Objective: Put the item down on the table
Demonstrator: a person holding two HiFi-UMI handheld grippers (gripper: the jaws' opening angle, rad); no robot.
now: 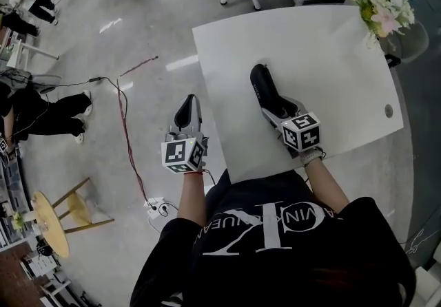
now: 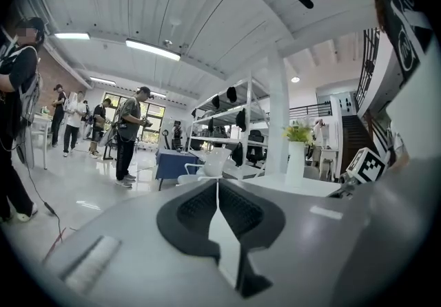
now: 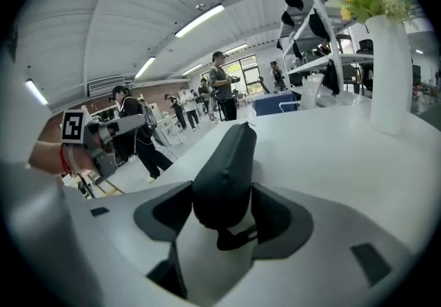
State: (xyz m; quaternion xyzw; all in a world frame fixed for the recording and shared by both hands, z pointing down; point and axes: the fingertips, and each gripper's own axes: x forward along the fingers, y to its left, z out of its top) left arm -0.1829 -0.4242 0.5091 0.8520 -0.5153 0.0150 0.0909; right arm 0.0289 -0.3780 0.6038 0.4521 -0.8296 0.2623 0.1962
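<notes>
black elongated soft pouch [image 3: 224,171] | clamped between right gripper [image 3: 222,213] jaws, low over white table [image 1: 331,58], contact unclear | left gripper [image 2: 218,210] closed on nothing, off table's left edge | step: set-down pending | next: lower until it rests, then part jaws

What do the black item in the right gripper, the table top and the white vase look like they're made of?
The black item looks like soft matte fabric or faux leather, with a dull, non-reflective surface; not certain. The table has a smooth white top with a faint sheen, likely laminate or painted board. The vase is white, opaque and smooth; ceramic or plastic, can't tell.
</notes>
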